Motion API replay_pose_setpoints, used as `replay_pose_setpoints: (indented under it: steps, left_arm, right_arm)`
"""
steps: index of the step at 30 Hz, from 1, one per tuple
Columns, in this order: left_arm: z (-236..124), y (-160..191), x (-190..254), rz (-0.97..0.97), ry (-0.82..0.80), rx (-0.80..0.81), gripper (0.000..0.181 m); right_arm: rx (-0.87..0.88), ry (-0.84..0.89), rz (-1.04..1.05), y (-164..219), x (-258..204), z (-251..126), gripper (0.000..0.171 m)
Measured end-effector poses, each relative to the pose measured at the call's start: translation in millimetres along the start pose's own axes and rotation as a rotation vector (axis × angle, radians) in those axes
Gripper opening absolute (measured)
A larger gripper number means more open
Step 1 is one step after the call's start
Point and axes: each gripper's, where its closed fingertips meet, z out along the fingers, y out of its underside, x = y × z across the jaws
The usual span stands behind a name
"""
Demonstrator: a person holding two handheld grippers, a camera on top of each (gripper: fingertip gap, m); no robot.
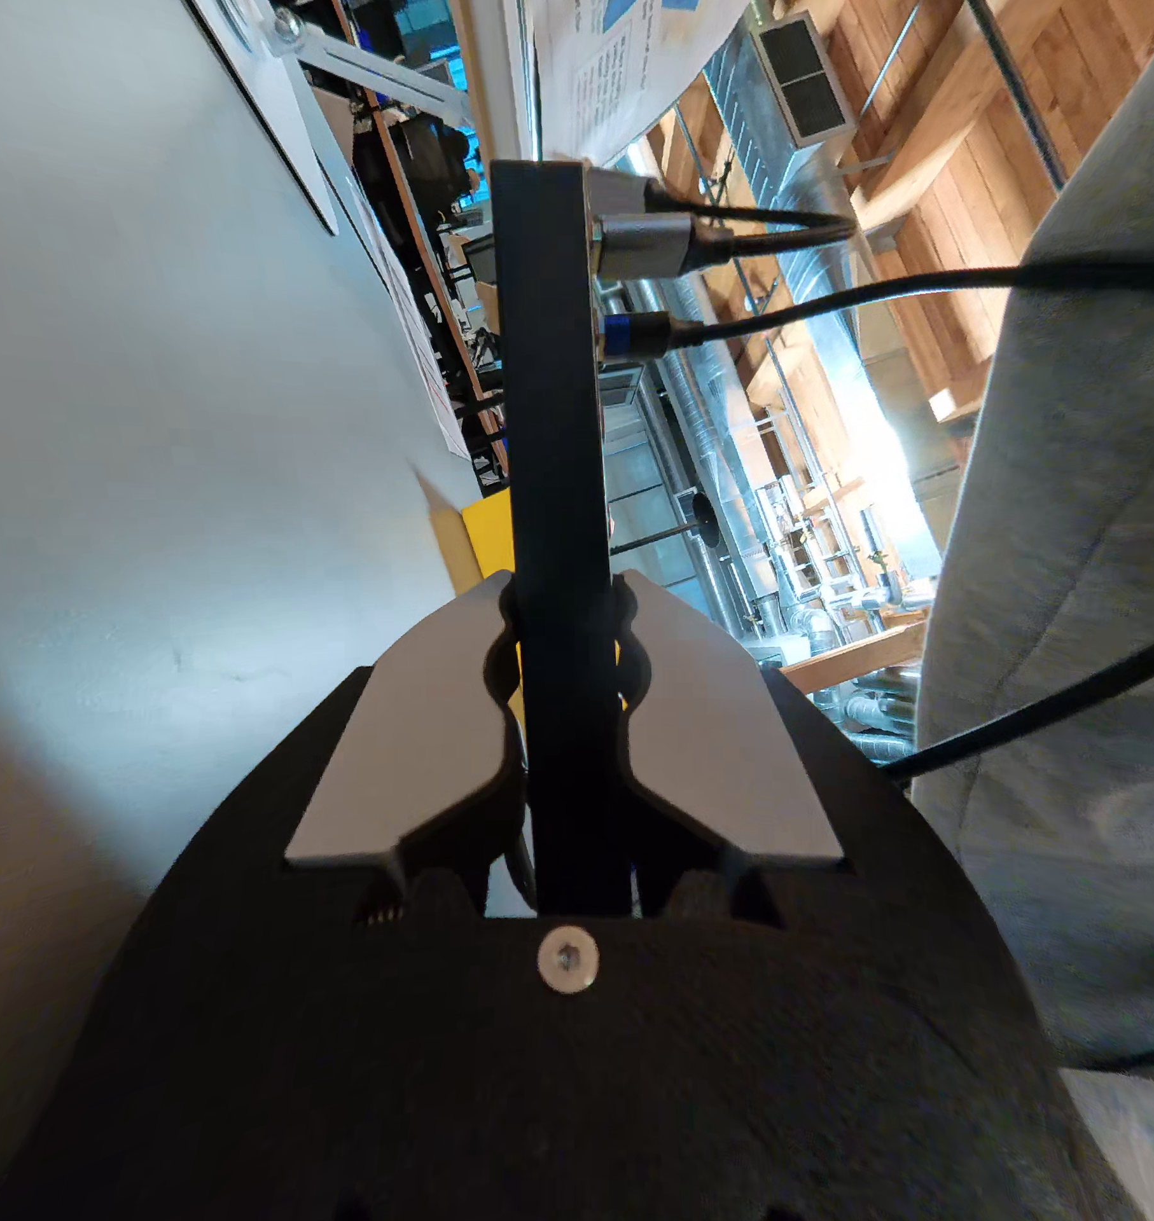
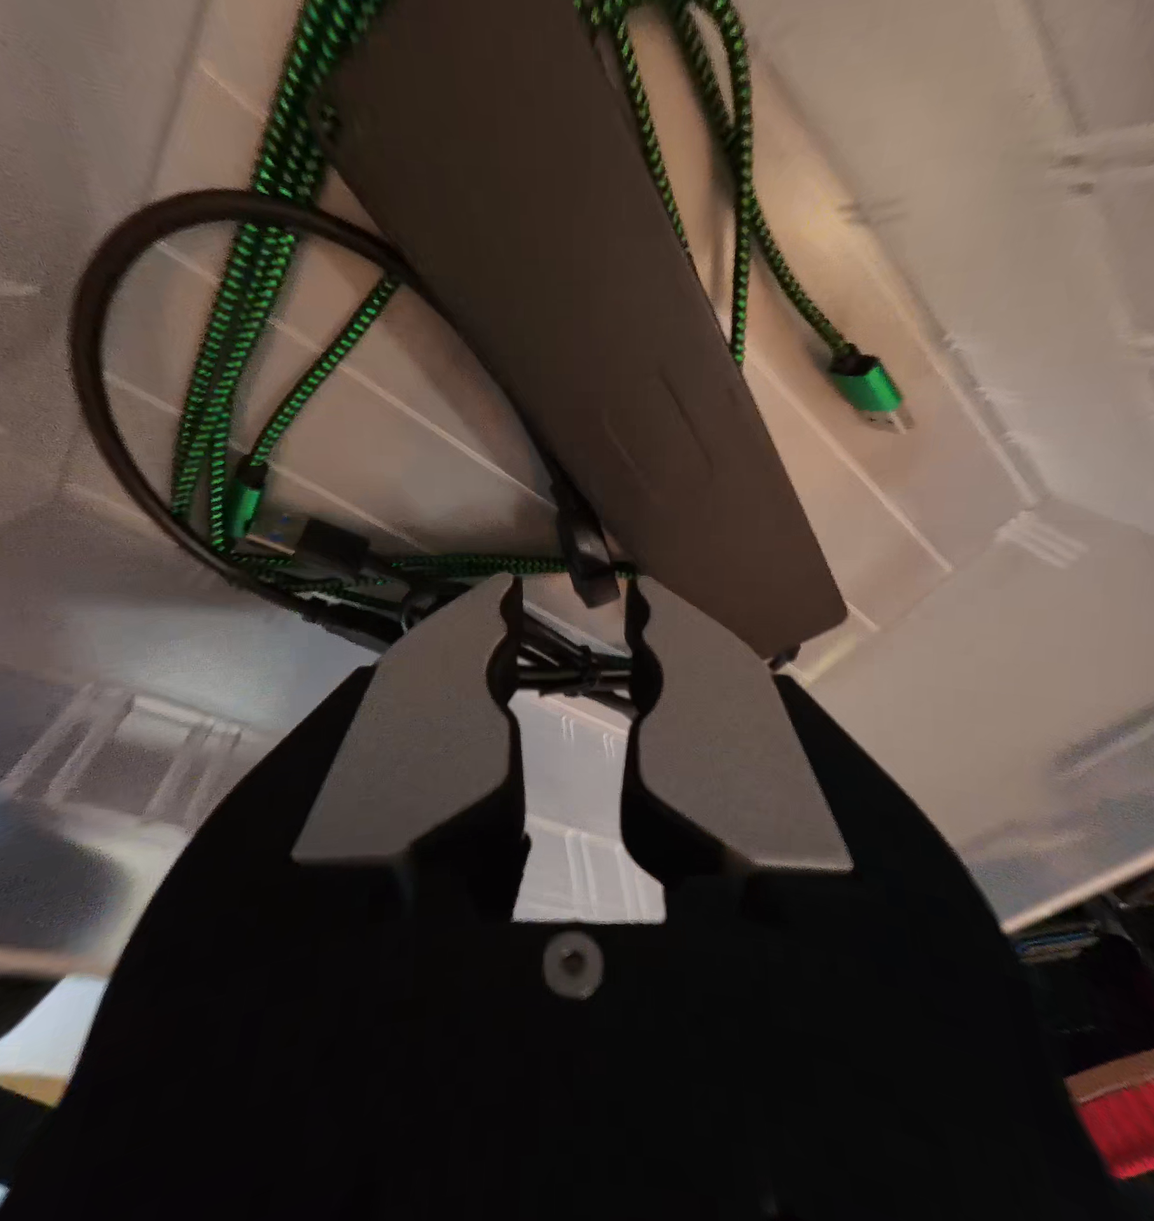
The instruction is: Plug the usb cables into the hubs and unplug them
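My left gripper (image 1: pixel 564 588) is shut on a black hub (image 1: pixel 548 370) and holds it upright in the air. Two grey plugs (image 1: pixel 640 246) and a black plug with a blue ring (image 1: pixel 637 333) sit in the hub's right side, and their black cables (image 1: pixel 891 291) trail right. My right gripper (image 2: pixel 571 591) is open above a white table (image 2: pixel 958 165). A long grey hub (image 2: pixel 561 297) lies just beyond its fingertips. A small black plug (image 2: pixel 587 561) at the hub's near edge sits between the tips. Green braided cables (image 2: pixel 230 370) with loose green plugs (image 2: pixel 866 390) lie around the hub.
A grey sleeve (image 1: pixel 1057 594) fills the right of the left wrist view, with a black cable across it. A white wall (image 1: pixel 164 462) is on its left. A dark cable loop (image 2: pixel 98 370) and a black cable bundle (image 2: pixel 574 674) lie left of and below the grey hub.
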Motion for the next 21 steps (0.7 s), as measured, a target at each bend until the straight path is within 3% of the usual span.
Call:
replay_pose_setpoints:
  steps: [5,10,17,21]
  left_arm:
    - [0,-1,-1,-0.006,-0.004,-0.001,0.025]
    - [1,1,-2,0.003,-0.012,-0.01,0.025]
    - [0,1,-3,0.006,-0.021,-0.006,0.025]
    - [-1,0,-3,0.01,-0.026,0.006,0.025]
  right_arm:
    - [-0.083,0.041,-0.028,-3,3,16,0.015]
    - [-0.014,0.065,-0.055,-6,1,-11,0.013]
    - [0.396,0.179,0.15,2,8,-138,0.012]
    - [0.618,0.303,0.36,52,3,-213,0.012]
